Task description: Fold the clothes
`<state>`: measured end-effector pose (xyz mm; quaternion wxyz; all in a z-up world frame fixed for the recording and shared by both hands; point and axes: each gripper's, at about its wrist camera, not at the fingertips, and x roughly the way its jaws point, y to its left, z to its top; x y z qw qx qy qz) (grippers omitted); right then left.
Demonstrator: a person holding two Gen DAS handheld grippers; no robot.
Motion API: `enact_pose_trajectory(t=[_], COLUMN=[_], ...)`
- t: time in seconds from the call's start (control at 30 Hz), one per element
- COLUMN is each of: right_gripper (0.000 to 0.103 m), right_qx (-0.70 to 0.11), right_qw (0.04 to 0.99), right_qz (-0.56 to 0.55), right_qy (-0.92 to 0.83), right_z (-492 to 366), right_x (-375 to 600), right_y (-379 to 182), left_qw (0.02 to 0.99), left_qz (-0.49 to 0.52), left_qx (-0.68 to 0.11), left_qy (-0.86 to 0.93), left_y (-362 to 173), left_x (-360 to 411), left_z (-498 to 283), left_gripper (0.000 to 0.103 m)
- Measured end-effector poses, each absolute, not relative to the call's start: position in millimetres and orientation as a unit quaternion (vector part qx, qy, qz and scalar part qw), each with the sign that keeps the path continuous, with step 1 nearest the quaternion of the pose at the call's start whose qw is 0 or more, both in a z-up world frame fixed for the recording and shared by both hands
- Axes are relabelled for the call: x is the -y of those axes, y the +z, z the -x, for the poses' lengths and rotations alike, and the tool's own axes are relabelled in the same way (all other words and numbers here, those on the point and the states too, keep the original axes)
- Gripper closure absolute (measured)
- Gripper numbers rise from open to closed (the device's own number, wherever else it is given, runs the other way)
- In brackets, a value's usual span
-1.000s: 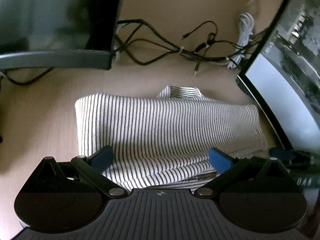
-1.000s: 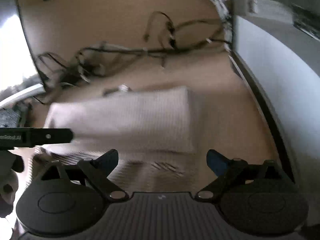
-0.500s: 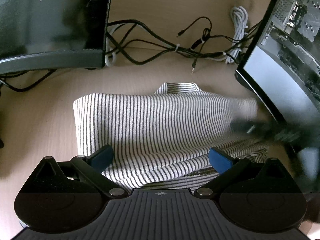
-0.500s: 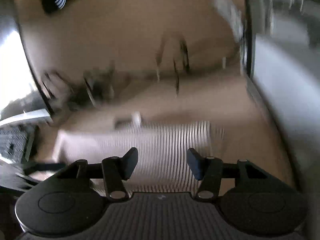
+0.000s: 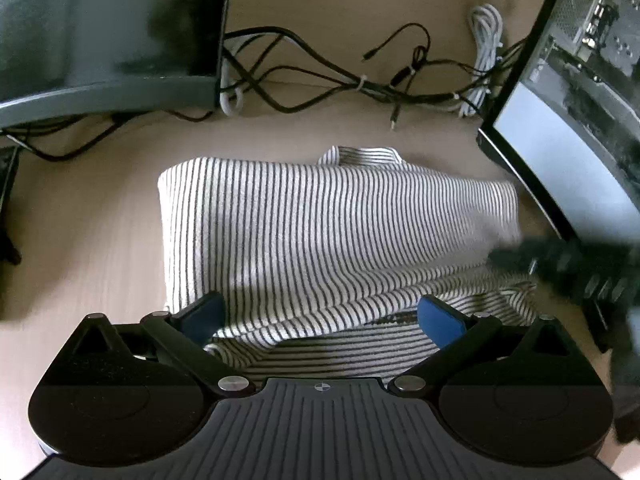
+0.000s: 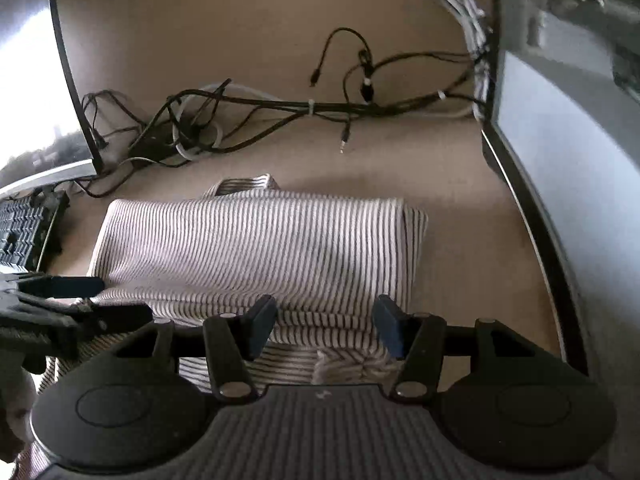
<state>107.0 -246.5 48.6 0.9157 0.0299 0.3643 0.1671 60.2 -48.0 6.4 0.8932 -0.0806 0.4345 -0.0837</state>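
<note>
A white shirt with thin dark stripes (image 5: 320, 220) lies folded into a wide rectangle on the tan desk, its collar poking out at the far edge. My left gripper (image 5: 320, 316) is open, its blue fingers spread wide over the shirt's near left edge. My right gripper (image 6: 326, 320) is open with a narrower gap, and the layered near right edge of the shirt (image 6: 256, 240) lies between and under its fingers. Each gripper shows in the other's view: the right one blurred (image 5: 560, 264), the left one at the shirt's near left corner (image 6: 60, 300).
A tangle of black and white cables (image 5: 340, 80) lies behind the shirt. A dark monitor (image 5: 100, 32) stands at the back left, and a lit screen with a black frame (image 5: 560, 160) close along the right. A keyboard (image 6: 20, 232) sits at the far left.
My right gripper has swung in over the shirt's near right edge, and its fingers have come closer together than a second ago. The left gripper and the shirt have hardly moved.
</note>
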Motion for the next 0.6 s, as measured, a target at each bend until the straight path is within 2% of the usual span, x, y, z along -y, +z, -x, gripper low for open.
enact_pose_trajectory(t=[0.07,0.13,0.17,0.2,0.4,0.6], right_gripper=[0.047,0.055,0.063,0.064,0.063,0.056], right_qx=[-0.358,-0.353,-0.351,-0.352,-0.400,-0.429], right_qw=[0.917,0.918,0.918,0.918,0.899,0.880], right_qz=[-0.027,-0.023,-0.021,-0.021,-0.049,-0.069], right_qy=[0.173,0.179,0.183,0.184,0.171,0.193], right_z=[-107.9,-112.5,-123.9,-135.2,-189.9,-212.2], right_x=[245.8,243.8,239.7,235.8,221.5,211.7], right_y=[55.3,61.4,63.0,62.8,31.8,3.9], left_qw=[0.893,0.892,0.892,0.892,0.890,0.891], left_qz=[0.083,0.087,0.088,0.089,0.102,0.111], left_qx=[-0.435,-0.435,-0.435,-0.435,-0.434,-0.429], left_qy=[-0.086,-0.087,-0.088,-0.089,-0.097,-0.101], left_y=[6.3,6.7,6.5,6.4,6.9,5.3], left_x=[45.7,44.4,44.5,44.6,39.7,35.0], left_z=[-60.0,-59.7,-60.0,-60.3,-60.5,-62.3], left_gripper=[0.000,0.000,0.000,0.000,0.000,0.000])
